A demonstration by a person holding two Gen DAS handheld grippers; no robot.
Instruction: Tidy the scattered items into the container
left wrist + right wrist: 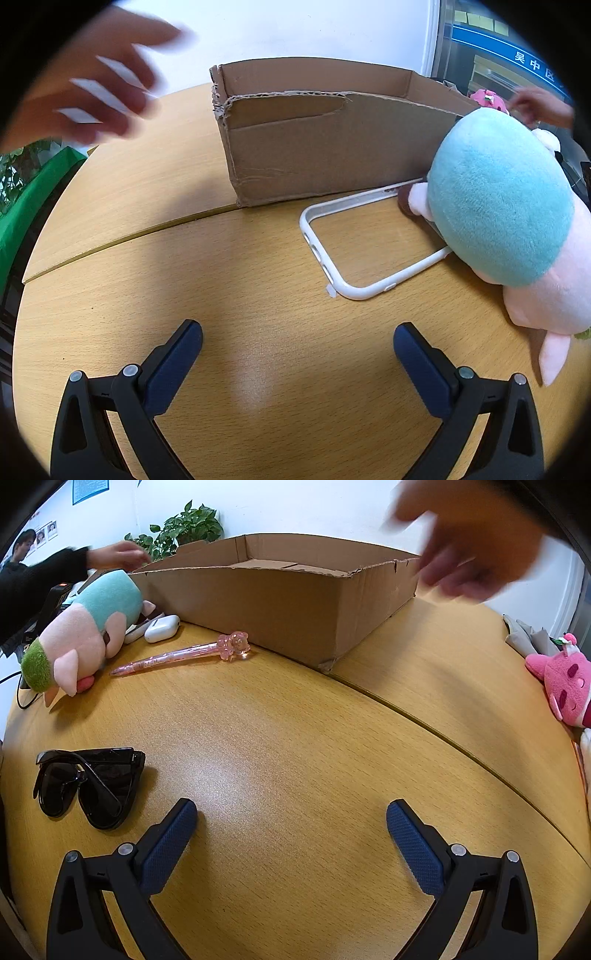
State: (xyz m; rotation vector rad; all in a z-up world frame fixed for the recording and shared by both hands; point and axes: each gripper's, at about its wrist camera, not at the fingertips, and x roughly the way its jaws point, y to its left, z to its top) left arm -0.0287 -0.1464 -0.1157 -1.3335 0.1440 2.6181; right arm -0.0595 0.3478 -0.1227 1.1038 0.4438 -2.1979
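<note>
Left tool fingers apart, empty, over bare wooden surface. White phone bumper case at 1 o'clock, its far end under the teal-and-pink plush toy at 2 o'clock; cardboard box at 12, open top. Blurred hand at 10 o'clock. Right tool also apart, empty. Black sunglasses at 9 o'clock, pink pen at 11, white earbud case beyond it beside the plush, pink plush at 2 o'clock.
</note>
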